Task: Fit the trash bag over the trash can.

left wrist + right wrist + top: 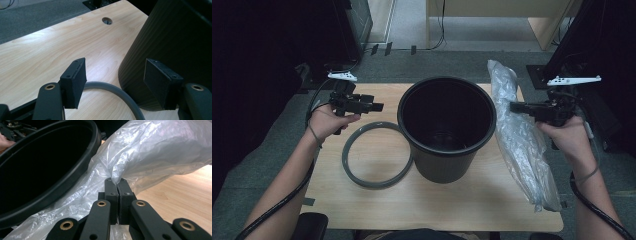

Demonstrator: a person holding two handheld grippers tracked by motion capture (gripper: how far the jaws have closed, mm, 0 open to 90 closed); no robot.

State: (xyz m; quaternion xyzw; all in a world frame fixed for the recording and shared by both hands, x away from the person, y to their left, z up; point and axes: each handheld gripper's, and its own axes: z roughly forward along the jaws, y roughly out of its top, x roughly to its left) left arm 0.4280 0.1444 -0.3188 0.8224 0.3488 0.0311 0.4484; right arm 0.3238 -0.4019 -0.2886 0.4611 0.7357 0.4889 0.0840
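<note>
A black plastic bin [446, 127] stands upright in the middle of the wooden table [437, 200]. A grey ring [377, 155] lies flat on the table to its left. A clear plastic bag [522, 135] stretches along the table's right side. My right gripper [513, 107] is shut on a fold of the plastic bag [150, 155], its jaws [117, 182] pinching the film beside the bin's rim [75, 170]. My left gripper [379, 106] hovers left of the bin, open with nothing between its pads [75, 82], above the grey ring [117, 92] and beside the bin wall [175, 42].
A round cable hole [107, 20] sits in the tabletop near its far edge. Grey carpet [272, 160] surrounds the table. Dark equipment stands at the far left and far right, and a wooden desk leg [542, 30] is at the back.
</note>
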